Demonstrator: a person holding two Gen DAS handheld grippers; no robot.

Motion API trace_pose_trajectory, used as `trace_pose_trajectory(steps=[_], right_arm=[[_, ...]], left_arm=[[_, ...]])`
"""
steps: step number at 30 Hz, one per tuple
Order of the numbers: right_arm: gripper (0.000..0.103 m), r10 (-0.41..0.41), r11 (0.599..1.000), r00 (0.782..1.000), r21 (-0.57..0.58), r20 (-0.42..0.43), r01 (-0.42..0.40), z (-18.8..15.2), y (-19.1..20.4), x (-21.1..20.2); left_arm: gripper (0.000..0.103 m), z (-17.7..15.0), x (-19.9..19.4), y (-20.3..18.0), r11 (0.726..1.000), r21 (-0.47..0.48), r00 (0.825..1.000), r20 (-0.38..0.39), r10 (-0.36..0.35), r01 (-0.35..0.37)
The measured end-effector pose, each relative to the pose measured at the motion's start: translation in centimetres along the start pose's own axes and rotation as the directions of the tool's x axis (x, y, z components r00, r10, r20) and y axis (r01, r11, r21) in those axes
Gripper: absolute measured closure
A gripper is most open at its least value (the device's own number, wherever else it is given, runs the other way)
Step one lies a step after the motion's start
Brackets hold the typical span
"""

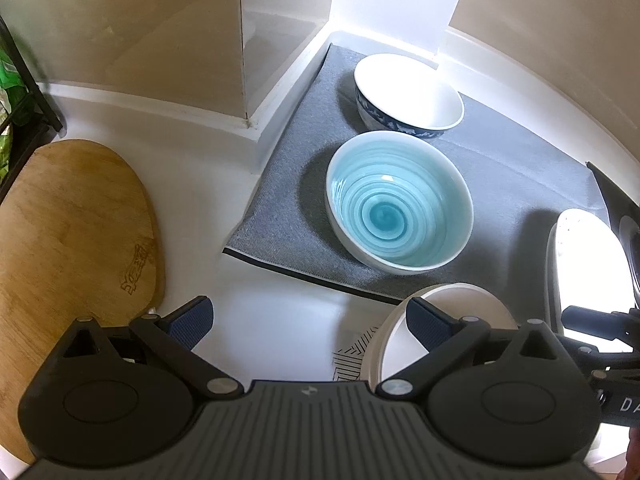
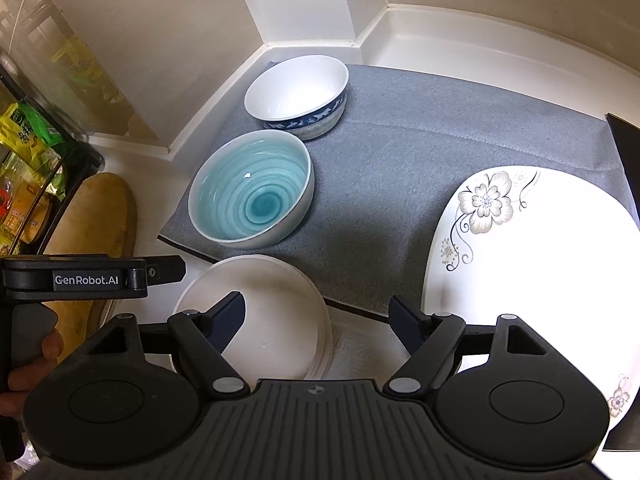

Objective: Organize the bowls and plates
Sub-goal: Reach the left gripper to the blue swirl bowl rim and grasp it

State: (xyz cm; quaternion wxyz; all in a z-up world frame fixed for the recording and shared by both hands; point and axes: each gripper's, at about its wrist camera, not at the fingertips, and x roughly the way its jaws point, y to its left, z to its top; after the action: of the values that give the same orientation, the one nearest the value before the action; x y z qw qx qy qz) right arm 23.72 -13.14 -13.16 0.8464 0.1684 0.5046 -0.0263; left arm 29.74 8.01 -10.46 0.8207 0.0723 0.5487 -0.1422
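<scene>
Jaws wide on both tools, nothing between them — left gripper (image 1: pixel 308 322) over bare white tabletop (image 1: pixel 280 320), right gripper (image 2: pixel 318 318) above the near edge of a stack of plain white plates (image 2: pixel 260 300). Grey mat (image 2: pixel 400 168) covers the tabletop corner by the wall. On it: a blue swirl bowl (image 2: pixel 252 190) near the mat's front edge, upright; just behind it, a white bowl with blue patterned outside (image 2: pixel 298 94), the two close — touching or not, cannot tell. Large flower-print plate (image 2: pixel 532 260) sits at the right, partly on the mat. Wooden board (image 1: pixel 72 240) lies off to the left, a rack with packets (image 2: pixel 28 184) beyond it.
</scene>
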Motion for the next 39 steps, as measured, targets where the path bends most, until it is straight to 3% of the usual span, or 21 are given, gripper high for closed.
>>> trace_pose_trajectory(steps=[8,17,39], right_arm=[[0.022,-0.002,1.0,1.0,0.016,0.027,0.001,1.2,0.0,0.2],[0.022,-0.024,0.999,0.996,0.05,0.084,0.019,4.8,-0.7,2.2],[0.023,-0.04,0.999,0.999,-0.009,-0.009,0.039,8.0,-0.5,9.4]], left_arm=[[0.0,1.3,0.2,0.3,1.0,-0.019,1.0,0.021,0.012,-0.011],[0.0,4.2,1.5,0.8,0.996,-0.086,0.998,0.059,0.03,-0.024],[0.001,6.7,7.8,1.2,0.996,-0.084,0.998,-0.063,0.009,-0.015]])
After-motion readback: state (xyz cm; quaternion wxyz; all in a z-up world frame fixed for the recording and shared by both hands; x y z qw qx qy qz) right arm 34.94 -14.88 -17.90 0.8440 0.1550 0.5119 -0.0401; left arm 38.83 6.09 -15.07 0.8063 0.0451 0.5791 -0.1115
